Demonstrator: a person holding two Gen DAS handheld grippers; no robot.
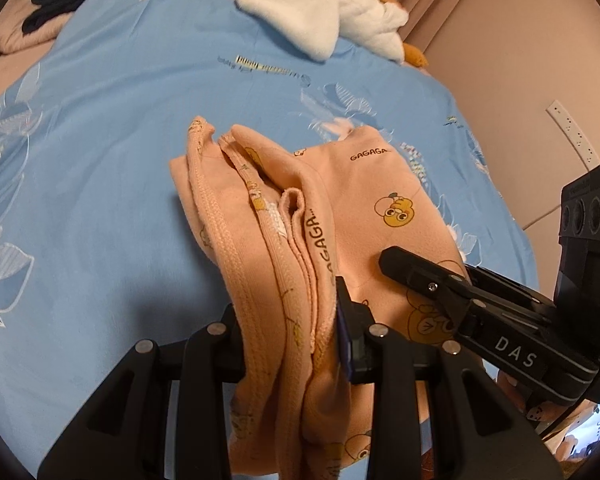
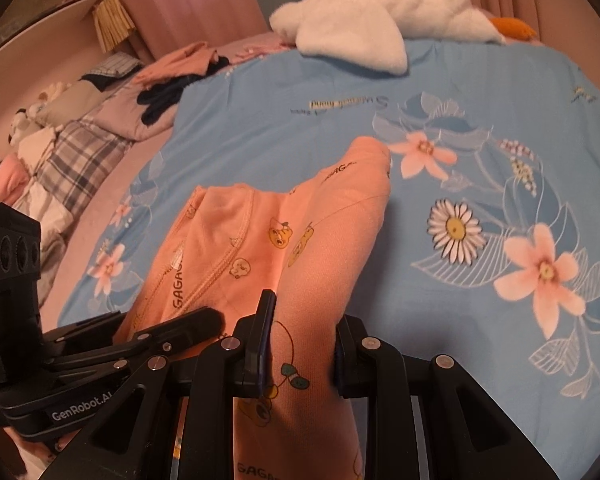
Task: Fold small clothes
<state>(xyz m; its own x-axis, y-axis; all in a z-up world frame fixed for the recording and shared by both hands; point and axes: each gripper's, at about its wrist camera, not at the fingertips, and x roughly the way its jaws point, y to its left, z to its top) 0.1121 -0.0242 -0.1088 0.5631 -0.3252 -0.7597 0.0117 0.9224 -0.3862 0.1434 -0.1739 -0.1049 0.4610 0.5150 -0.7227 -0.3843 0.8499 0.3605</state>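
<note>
The peach cartoon-print garment [image 1: 300, 248], bunched in folds, is held above the blue floral bedsheet [image 1: 112, 128], pinched by the left tool [image 1: 288, 344] and the right tool [image 2: 300, 344], with a white plush goose [image 2: 380, 16] seen beyond it.

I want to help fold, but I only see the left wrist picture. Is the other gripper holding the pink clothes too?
Observer: Yes. The right gripper is shut on a bunched part of the pink clothes, which runs between its fingers.
Operator: Are there flowers on the blue blanket?
Observer: Yes, to the right of the clothes the blanket has a white daisy and big pink flowers.
Operator: What's past the dark clothes by the pillows?
Observer: A checked blanket lies along that side of the bed.
Operator: Does the white plush toy have a beak?
Observer: The white plush toy has an orange part at its far end, perhaps a beak.
</note>
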